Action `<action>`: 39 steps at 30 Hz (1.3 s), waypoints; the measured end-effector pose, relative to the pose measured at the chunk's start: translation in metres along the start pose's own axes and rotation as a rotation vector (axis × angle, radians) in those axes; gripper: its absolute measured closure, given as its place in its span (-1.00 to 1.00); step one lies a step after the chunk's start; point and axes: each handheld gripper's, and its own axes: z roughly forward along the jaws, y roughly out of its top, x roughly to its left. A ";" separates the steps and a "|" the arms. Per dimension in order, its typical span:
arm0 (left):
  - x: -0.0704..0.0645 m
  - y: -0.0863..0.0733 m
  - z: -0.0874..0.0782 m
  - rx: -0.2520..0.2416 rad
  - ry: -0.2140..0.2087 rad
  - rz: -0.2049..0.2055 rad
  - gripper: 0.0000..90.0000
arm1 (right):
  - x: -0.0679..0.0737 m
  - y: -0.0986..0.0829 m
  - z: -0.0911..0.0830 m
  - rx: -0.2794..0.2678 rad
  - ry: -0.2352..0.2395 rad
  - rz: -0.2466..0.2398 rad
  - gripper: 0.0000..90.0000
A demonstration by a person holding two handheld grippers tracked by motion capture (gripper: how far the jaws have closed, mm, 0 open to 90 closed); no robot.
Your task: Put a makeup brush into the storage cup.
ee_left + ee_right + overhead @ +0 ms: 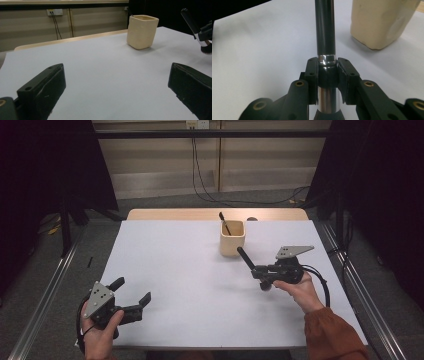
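The right gripper sits right of centre in the high view, held in the person's right hand. Its jaws are closed on a makeup brush, clamped at the silver ferrule. In the right gripper view the brush runs straight up the middle of the frame: the dark handle extends to the top edge, the ferrule band sits between the two jaw pads, and a second bright metal section shows below the pads. In the high view the handle points up and to the left, with its tip just beside the lower right of the cup.

The cup is a cream, square-sided container standing upright on the white counter, above centre in the high view. A second dark brush stands inside it, leaning to the upper left. In the right gripper view the cup occupies the upper right of the frame, apart from the held brush.

The left gripper is at the lower left of the high view, held in the left hand. Its jaws are spread wide and hold nothing. In the left gripper view the two jaws stand at the lower left and lower right corners, with bare counter between them. The cup appears in the upper right of that frame, and the held brush at the far right edge.
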 end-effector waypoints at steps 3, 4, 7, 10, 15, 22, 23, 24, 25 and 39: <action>-0.001 0.000 0.000 -0.001 -0.005 0.001 -0.97 | 0.006 0.002 0.003 0.002 0.022 -0.014 0.61; -0.002 0.000 0.000 0.001 -0.005 0.003 -0.97 | 0.007 0.002 0.004 0.006 0.024 -0.019 0.61; -0.004 0.001 0.001 0.005 -0.012 0.012 -0.97 | 0.012 0.003 0.008 0.009 0.046 -0.024 0.61; -0.006 0.001 0.001 0.007 -0.022 0.011 -0.97 | 0.016 0.005 0.011 0.006 0.065 -0.032 0.61; -0.009 0.001 0.003 0.014 -0.037 0.013 -0.97 | 0.023 0.011 0.015 0.009 0.100 -0.044 0.61; -0.014 0.002 0.005 0.020 -0.051 0.005 -0.97 | 0.032 0.016 0.022 0.027 0.141 -0.067 0.61; -0.015 0.002 0.006 0.019 -0.055 0.005 -0.97 | 0.032 0.016 0.022 0.028 0.143 -0.070 0.61; -0.016 0.003 0.006 0.016 -0.056 -0.001 -0.97 | 0.034 0.017 0.022 0.028 0.147 -0.072 0.61; -0.016 0.004 0.006 0.016 -0.057 0.001 -0.97 | 0.035 0.018 0.022 0.027 0.150 -0.072 0.61; -0.027 0.011 0.015 0.032 -0.099 0.009 -0.97 | 0.051 0.029 0.034 0.076 0.207 -0.123 0.61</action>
